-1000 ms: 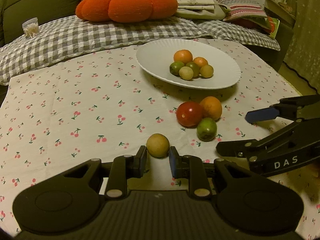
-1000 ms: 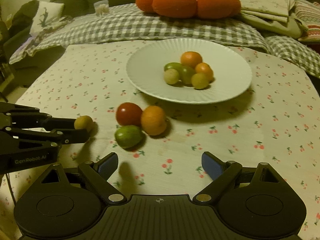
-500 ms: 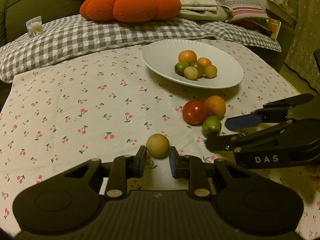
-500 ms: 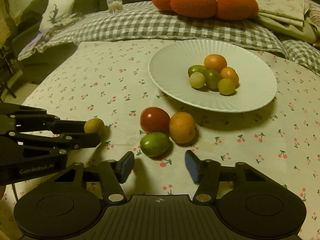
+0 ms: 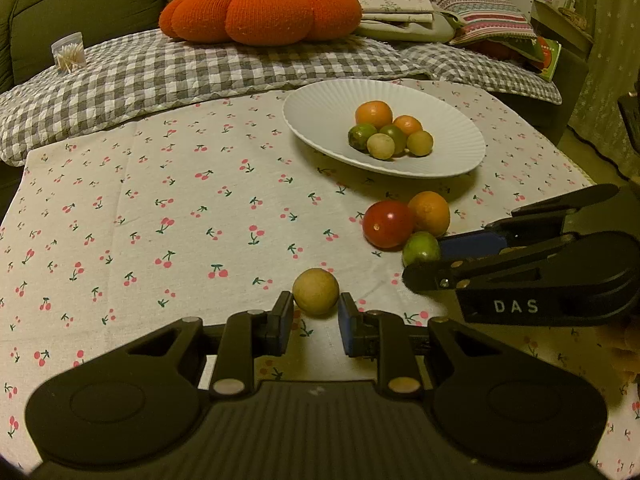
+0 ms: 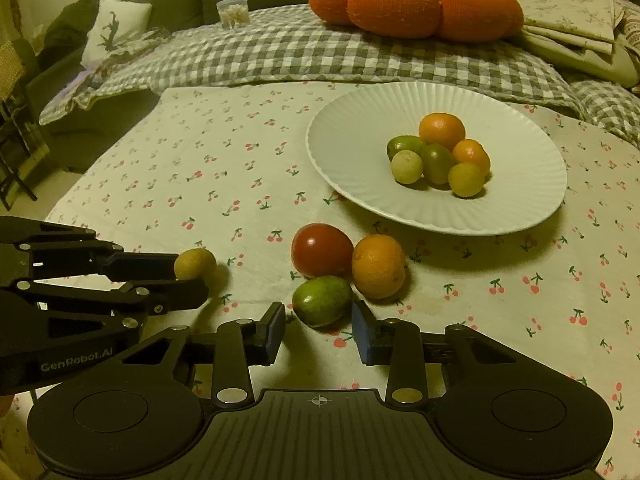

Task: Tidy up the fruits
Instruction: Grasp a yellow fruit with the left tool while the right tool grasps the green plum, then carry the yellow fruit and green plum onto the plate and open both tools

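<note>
Fruits lie loose on the cherry-print tablecloth (image 5: 168, 208) and heaped in a white plate (image 6: 360, 128). Nearest in the left wrist view, the left gripper (image 5: 313, 322) has its two fingers drawn close in on a small tan fruit (image 5: 315, 297); the blue pads stand at the fruit's 8 and 4 o'clock and seem to press on it, the fruit jutting out past the tips. The right wrist view shows the same fruit (image 6: 195, 264) caught at the tips of that gripper.

At 2 o'clock from the tan fruit, the right gripper (image 6: 319, 326) has just been closing its jaws, with a green fruit (image 6: 322, 300) between them. Its pads stand just beside the fruit's flanks at 8 and 4 o'clock; whether they already touch it I cannot tell. In the left wrist view one blue pad lies against the green fruit (image 5: 421, 249) at its 3 o'clock side.

Just beyond the green fruit, at its 11 o'clock, rests a red tomato (image 6: 322, 250), and at 1 o'clock an orange (image 6: 378, 266); the three sit bunched, touching or nearly so.

Farther on, at 1 o'clock from this cluster, the plate holds six small fruits in a tight pile: two orange, two green, two pale yellowish.

Behind the table a grey checked blanket (image 5: 168, 76) covers a sofa, with a pumpkin-shaped orange cushion (image 5: 260, 12) on it at 12 o'clock.
</note>
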{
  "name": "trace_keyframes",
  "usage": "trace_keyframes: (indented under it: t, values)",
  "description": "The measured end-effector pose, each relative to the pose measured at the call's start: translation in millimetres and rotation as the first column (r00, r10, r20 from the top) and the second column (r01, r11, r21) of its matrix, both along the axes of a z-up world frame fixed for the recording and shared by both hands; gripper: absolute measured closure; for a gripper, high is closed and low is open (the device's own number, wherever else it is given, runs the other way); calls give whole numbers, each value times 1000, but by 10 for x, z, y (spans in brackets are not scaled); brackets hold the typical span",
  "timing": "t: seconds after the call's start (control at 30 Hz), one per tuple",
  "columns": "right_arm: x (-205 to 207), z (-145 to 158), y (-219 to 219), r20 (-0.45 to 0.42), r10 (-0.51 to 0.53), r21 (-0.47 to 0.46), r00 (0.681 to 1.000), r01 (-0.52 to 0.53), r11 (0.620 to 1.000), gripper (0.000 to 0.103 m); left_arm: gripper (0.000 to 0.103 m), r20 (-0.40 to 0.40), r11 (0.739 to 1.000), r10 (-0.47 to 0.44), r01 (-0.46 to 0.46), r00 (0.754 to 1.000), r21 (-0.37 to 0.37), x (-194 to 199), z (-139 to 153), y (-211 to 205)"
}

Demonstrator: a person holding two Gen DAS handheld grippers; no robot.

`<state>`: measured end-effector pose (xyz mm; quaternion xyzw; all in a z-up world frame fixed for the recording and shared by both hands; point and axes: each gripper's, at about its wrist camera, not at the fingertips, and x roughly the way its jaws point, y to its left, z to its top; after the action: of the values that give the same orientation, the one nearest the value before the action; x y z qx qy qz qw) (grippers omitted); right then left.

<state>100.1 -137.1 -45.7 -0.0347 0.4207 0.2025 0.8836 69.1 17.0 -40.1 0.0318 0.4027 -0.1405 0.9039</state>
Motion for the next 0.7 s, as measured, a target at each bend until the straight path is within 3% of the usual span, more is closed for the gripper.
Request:
trace_keyframes:
  t: [0.7]
  values:
    - [-59, 68, -104, 18, -5, 8, 1000, 4, 1000, 73, 82, 12, 1000, 0, 1, 1000, -7, 10, 61, -49]
